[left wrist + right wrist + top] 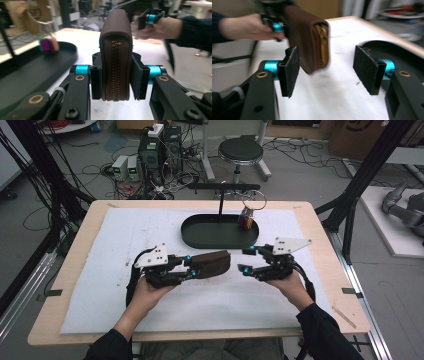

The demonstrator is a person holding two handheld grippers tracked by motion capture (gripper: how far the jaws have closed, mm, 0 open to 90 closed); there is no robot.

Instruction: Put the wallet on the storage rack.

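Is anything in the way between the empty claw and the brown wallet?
Nothing visible. The right claw is open, and only bare white mat lies between it and the brown wallet, which the left claw grips by one end. The black tray sits farther back, out of the way.

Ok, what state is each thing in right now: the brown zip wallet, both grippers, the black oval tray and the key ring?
Brown leather zip wallet: zipped shut, held off the table.
Left gripper: shut on the wallet.
Right gripper: open, nothing between the pads.
Black oval tray: flat on the white mat.
Key ring with coloured tags: hanging over the tray.
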